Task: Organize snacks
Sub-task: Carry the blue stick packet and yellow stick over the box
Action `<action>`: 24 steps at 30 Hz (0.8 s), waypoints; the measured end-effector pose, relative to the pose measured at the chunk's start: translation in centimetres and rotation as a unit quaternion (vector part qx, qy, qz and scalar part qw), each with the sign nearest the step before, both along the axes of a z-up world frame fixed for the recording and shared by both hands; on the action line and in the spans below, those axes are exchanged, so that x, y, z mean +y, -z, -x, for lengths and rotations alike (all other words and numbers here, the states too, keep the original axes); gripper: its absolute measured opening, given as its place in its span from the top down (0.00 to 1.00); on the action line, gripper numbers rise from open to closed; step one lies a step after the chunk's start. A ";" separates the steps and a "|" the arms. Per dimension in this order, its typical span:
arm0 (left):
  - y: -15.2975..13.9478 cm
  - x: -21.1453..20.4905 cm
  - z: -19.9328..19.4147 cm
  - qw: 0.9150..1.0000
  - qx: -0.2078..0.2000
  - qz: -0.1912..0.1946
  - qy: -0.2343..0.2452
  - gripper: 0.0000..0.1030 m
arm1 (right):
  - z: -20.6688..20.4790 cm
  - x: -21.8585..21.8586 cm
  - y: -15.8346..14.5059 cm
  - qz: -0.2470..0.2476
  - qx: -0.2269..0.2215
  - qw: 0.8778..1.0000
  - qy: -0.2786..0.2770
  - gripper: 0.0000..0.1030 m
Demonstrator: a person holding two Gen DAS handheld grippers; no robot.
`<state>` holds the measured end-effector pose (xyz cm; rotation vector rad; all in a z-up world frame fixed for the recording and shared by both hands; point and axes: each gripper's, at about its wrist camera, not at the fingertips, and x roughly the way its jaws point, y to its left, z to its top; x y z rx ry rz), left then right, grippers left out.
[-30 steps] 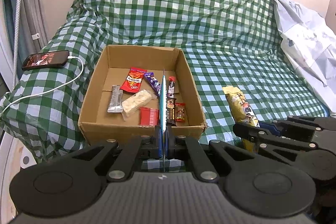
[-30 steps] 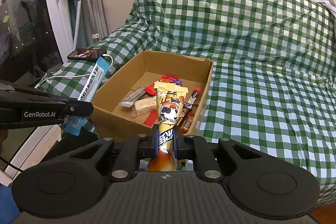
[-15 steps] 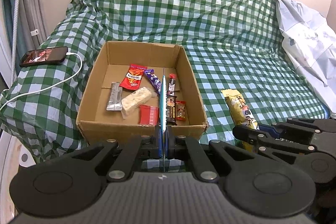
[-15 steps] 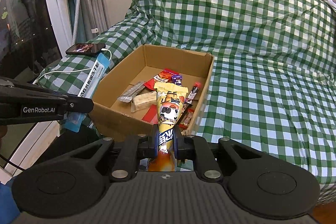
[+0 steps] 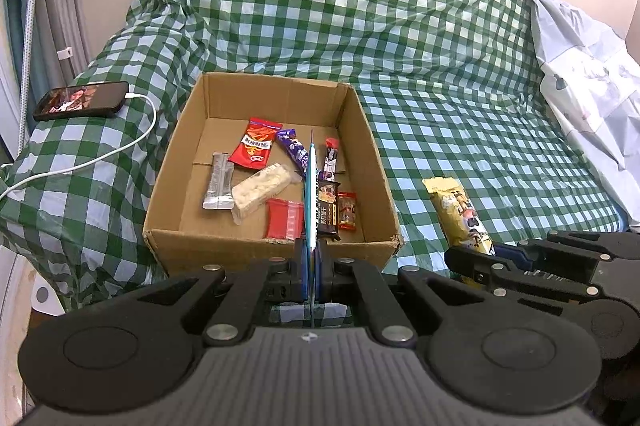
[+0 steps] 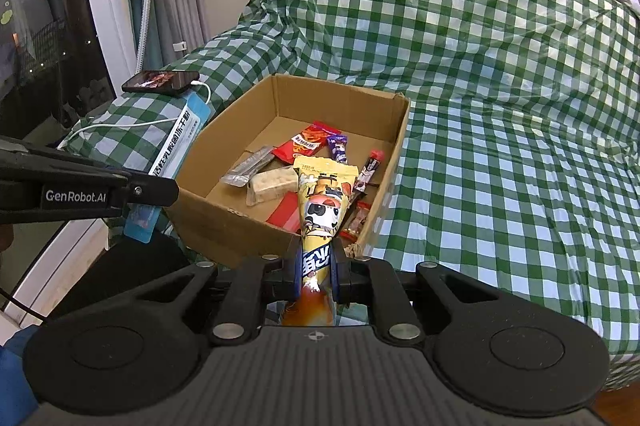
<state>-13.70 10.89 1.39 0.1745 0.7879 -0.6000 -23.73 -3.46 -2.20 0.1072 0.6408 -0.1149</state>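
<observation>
A cardboard box (image 5: 366, 142) sits on the checked couch and holds several snacks, among them a red packet (image 5: 257, 148), a silver bar (image 5: 219, 185) and a pale bar (image 5: 262, 191). My left gripper (image 5: 311, 262) is shut on a flat blue packet (image 5: 310, 202), seen edge-on at the box's near wall. In the right wrist view the blue packet (image 6: 180, 146) hangs left of the box (image 6: 394, 142). My right gripper (image 6: 316, 266) is shut on a yellow panda snack bag (image 6: 324, 202) held over the box's near edge; it also shows in the left wrist view (image 5: 460, 214).
A phone (image 5: 82, 99) on a white charging cable (image 5: 120, 150) lies on the couch arm left of the box. White cloth (image 5: 580, 86) is heaped at the couch's right end. A window and curtain (image 6: 52, 26) stand to the left.
Both grippers have moved slightly closer to the box, each keeping hold of its packet. The snacks in the box have not moved.
</observation>
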 end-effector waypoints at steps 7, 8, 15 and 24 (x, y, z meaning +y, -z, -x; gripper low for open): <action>0.3 0.2 -1.0 1.000 0.004 0.003 -0.005 0.97 | -0.8 -0.1 0.1 0.005 0.008 1.000 0.000 0.87; 0.3 0.2 -1.3 1.000 0.004 0.002 -0.006 0.97 | -1.0 -0.2 -0.1 0.004 0.007 1.000 0.003 0.87; 0.3 0.7 -3.2 1.000 0.004 0.006 -0.022 0.97 | -2.6 -0.9 -0.8 -0.006 0.001 1.000 0.011 0.87; 0.1 0.3 -6.0 0.999 0.002 0.007 -0.033 0.97 | -4.7 -0.9 -0.7 -0.010 0.006 1.000 0.011 0.87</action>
